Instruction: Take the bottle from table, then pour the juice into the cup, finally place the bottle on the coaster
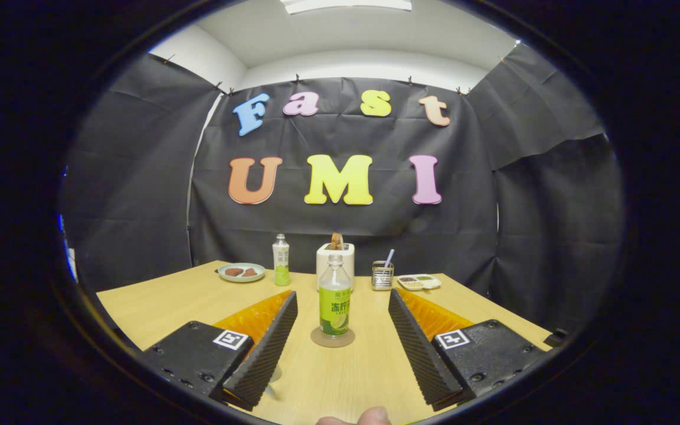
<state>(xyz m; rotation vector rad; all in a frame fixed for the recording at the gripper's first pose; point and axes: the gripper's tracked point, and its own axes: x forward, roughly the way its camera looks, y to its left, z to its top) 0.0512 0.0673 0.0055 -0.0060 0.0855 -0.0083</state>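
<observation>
A clear bottle [334, 307] with a green label and a little juice left in it stands upright on a round coaster [333, 343] in the middle of the wooden table [157, 307]. My gripper [342, 294] is open. Its two fingers are spread wide to either side of the bottle and touch neither the bottle nor the coaster. The bottle stands level with the front part of the fingers. Behind the left finger's base a bit of clear glass [273, 375] shows low on the table; I cannot tell whether it is the cup.
Along the table's far edge stand a plate with food [241, 272], a second, white-and-green bottle [281, 267], a white toaster [347, 255] holding bread, a metal holder [382, 275] and a white tray [418, 281]. A person's fingertip [369, 417] shows behind the gripper.
</observation>
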